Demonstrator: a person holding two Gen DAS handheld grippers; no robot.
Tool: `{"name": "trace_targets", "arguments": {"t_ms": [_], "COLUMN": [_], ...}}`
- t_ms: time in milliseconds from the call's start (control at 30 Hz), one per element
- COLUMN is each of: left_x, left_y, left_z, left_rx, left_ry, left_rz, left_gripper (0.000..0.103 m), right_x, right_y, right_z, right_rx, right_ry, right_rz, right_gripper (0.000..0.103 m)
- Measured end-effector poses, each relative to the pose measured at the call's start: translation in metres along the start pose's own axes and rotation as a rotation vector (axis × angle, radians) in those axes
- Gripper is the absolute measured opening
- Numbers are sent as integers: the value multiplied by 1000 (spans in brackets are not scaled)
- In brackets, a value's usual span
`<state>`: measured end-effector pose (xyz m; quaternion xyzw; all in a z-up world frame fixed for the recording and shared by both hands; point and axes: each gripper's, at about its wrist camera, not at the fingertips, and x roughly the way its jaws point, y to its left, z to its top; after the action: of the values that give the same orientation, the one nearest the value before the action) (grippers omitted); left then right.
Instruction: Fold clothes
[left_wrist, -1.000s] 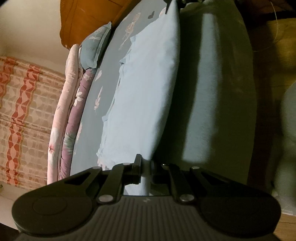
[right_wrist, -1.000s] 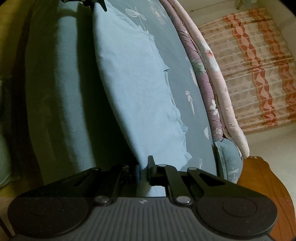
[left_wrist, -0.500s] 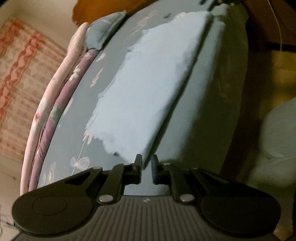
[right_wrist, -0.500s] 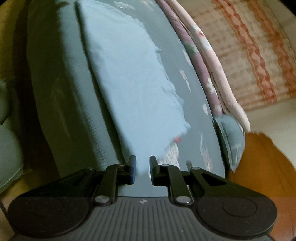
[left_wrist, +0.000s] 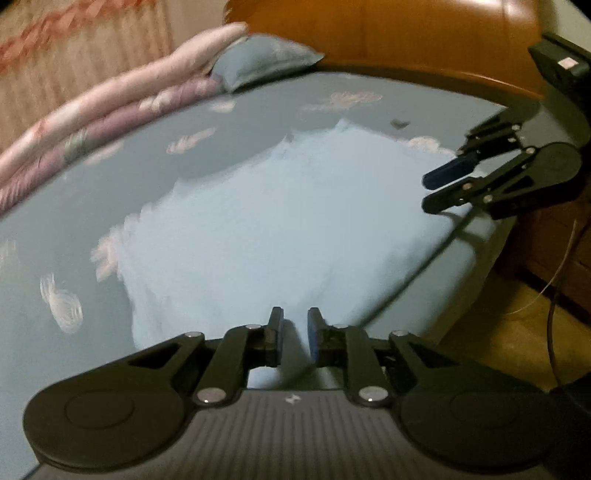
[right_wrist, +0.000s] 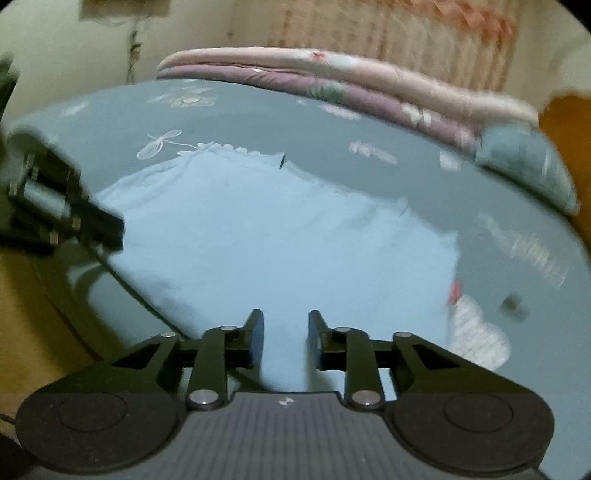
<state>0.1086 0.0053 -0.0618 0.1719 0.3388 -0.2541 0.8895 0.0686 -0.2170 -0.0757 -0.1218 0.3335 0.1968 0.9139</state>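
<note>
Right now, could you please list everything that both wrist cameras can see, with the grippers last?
folded garment: one, light blue, flat on the bedsheet near the bed's front edge.
bedsheet: one, grey-blue with white prints, covering the bed.
quilts: two stacked, pink over mauve floral, along the bed's far side.
pillow: one, grey-blue, beside the quilts by the headboard.
headboard: one, orange-brown wood, at the bed's end.
curtain: one, beige with red pattern, behind the quilts.
floor: yellowish, beside the bed.
left gripper: one, black, jaws opening, nothing gripped.
right gripper: one, black, jaws opening, nothing gripped.
</note>
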Motion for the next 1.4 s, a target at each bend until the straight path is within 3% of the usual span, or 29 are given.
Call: {"name": "trace_targets", "arguments": {"t_ms": [100,167,267,333,433,567,667,700,800,900,967,1033,1100,1167,1267,1333,1400], "left_x": [-14,-27,-40,-44,-40,-8,15,20,14,4,3,8,19,32,30,22,17], "left_y": [14,20,28,36,48,68,81,85,95,95,95,96,98,104,117,125,126], "left_z": [-20,-31,-32,-24,-6,11,4,0,-9,1,8,12,12,8,4,9,22], "left_rx": [-146,-213,-257,-289,-326,-409,-505,-538,-620,-621,-592,-593,-620,-671,-763,-792,-756], "left_ry": [1,2,-8,-58,-139,-167,-126,-112,-133,-150,-182,-200,-174,-104,-66,-94,-104], "left_rz": [-8,30,92,84,65,47,62,70,47,99,95,50,26,95,201,152,123], "left_gripper": [18,18,31,41,56,56,56,51,51,58,61,64,67,67,64,70,72], "right_x": [1,-6,-18,-21,-20,2,16,19,20,22,24,29,30,29,28,27,28], "right_y": [-12,-21,-26,-24,-22,-19,-15,-14,-14,-8,-2,9,15,16,13,14,16], "right_z": [-14,-23,-29,-26,-16,-3,-7,-10,-17,-19,-20,-18,-19,-20,-22,-24,-25], "right_rx": [109,194,267,272,279,315,332,328,327,317,302,254,229,217,226,220,222], "right_ry": [-2,-10,-16,-39,-83,-94,-81,-82,-102,-127,-140,-137,-137,-141,-150,-160,-167], "right_rz": [-3,-19,-57,-59,-20,19,35,35,49,56,56,26,2,-6,11,8,-4], "right_gripper": [41,57,58,58,68,68,70,71,77,88,99,103,103,103,103,103,103]}}
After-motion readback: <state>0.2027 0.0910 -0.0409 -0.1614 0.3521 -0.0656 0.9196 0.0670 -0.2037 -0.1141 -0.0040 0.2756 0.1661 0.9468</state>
